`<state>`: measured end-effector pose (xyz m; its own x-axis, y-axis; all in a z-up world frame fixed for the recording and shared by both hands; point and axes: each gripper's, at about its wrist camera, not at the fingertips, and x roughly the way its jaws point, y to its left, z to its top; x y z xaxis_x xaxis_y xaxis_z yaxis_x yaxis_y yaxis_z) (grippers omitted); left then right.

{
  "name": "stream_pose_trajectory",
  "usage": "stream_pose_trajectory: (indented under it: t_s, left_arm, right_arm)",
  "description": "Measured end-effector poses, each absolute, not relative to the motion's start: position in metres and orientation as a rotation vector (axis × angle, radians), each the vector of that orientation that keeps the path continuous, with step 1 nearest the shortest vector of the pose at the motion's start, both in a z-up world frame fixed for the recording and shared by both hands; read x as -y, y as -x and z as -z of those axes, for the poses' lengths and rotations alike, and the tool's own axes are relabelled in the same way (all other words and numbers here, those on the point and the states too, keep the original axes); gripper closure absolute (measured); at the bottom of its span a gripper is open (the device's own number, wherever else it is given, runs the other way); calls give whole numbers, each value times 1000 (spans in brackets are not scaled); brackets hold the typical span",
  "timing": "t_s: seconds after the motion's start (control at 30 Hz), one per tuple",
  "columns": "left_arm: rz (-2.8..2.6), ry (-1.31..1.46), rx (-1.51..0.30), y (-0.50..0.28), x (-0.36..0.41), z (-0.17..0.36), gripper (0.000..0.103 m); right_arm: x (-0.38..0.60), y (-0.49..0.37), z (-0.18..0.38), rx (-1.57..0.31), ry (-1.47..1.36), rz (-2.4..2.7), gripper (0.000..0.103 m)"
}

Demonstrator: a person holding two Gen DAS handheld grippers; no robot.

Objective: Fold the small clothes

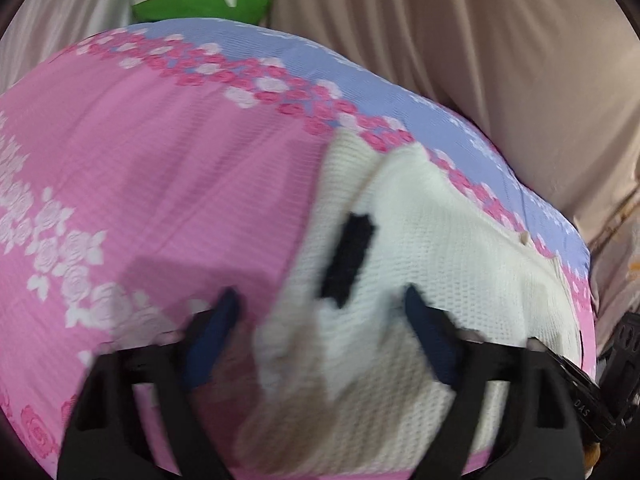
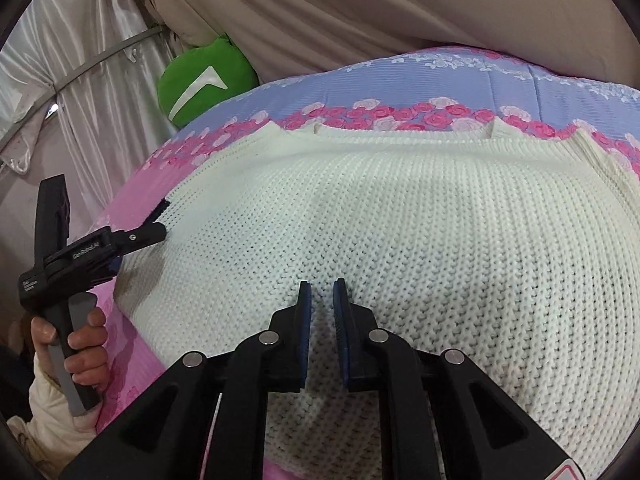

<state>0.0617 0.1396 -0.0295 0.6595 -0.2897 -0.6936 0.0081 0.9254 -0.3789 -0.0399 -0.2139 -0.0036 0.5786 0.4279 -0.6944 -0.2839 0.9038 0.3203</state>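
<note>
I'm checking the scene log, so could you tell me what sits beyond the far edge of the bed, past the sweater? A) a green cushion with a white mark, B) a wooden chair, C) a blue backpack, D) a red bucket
A: a green cushion with a white mark sits past the floral bedspread, beyond the sweater, against the curtains.

Your right tool point(image 2: 321, 286): black arms, blue pads, silver rivets. Left tool point(image 2: 162, 220): black, white lettering, grey trigger. Your hand point(image 2: 82, 344): bare skin, cream sleeve.
</note>
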Motion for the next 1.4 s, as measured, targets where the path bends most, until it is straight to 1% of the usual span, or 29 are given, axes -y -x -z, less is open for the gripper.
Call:
stream_pose_trajectory:
  t_s: [0.03,0.07,0.13,0.2,0.27,0.3,0.33,0.47,0.57,0.67,0.73,0.77,0.83,0.87,0.9,0.93,0.97,1.0,1.07,1.1,1.13,1.17,1.23,1.37,1.4]
  left_arm:
    - [185,363,-858,-65,-134,28,62]
    - [186,354,-862,-66,-129,24,72]
    - [191,302,-843,-64,-112,7,76]
    - [248,268,-794,-57,-92,-18,78]
    - [320,223,-729,-47,-63,-45,79]
    - [348,200,-704,-41,-50,-56,79]
    - [388,178,-678,-34,-34,-67,79]
    - [564,92,-629,-14,41,-90,79]
    - [667,21,-650,-4,104,-81,79]
    - [717,-51,-734,-4,163,-47,79]
    - [698,-115,-809,-7,192,-13,78]
    - [691,-137,-839,-7,198,0,75]
    - [685,-160,-791,6,197,-2,70]
    - [686,-173,-761,13,192,-10,62]
    - [694,-162,-732,22,181,-20,52]
    - [700,-141,-711,30,170,-30,45]
    - [697,-121,-691,35,157,-40,36]
    - [672,-104,-669,40,141,-48,34]
    - [610,-83,-659,42,114,-57,31]
    - [580,-71,-666,40,103,-59,30]
    - [548,-58,-681,38,91,-57,30]
    - [523,-45,-706,35,81,-53,30]
    - [493,-19,-761,28,68,-43,30]
    - [489,-5,-851,29,61,-14,30]
    - [494,-13,-872,30,63,-6,30]
  right_arm:
    - [214,40,4,-854,-184,-418,91]
    - [214,41,4,-850,-188,-418,91]
    - [215,43,3,-847,-199,-417,91]
    - [219,46,0,-844,-229,-427,88]
    - [226,51,-6,-822,-270,-443,73]
    - [232,57,-11,-800,-291,-445,69]
    - [238,62,-14,-781,-309,-442,67]
    - [279,88,-21,-735,-410,-400,65]
    - [312,108,-19,-729,-427,-313,64]
    - [348,132,-14,-738,-441,-210,64]
    - [368,144,-9,-747,-465,-163,63]
    - [380,150,-7,-750,-483,-139,63]
    - [396,156,-7,-743,-517,-133,63]
    - [404,157,-10,-737,-530,-132,63]
    - [411,157,-15,-722,-535,-126,62]
    - [416,157,-22,-703,-534,-126,61]
    - [421,153,-32,-676,-536,-144,57]
    - [425,147,-40,-656,-545,-167,55]
    - [427,131,-53,-640,-559,-209,44]
    - [426,116,-59,-648,-559,-243,41]
    - [423,106,-61,-657,-554,-266,36]
    - [419,91,-62,-676,-547,-290,33]
    - [408,61,-58,-754,-540,-321,33]
    - [378,12,-32,-919,-527,-388,33]
    - [368,10,-26,-951,-505,-400,37]
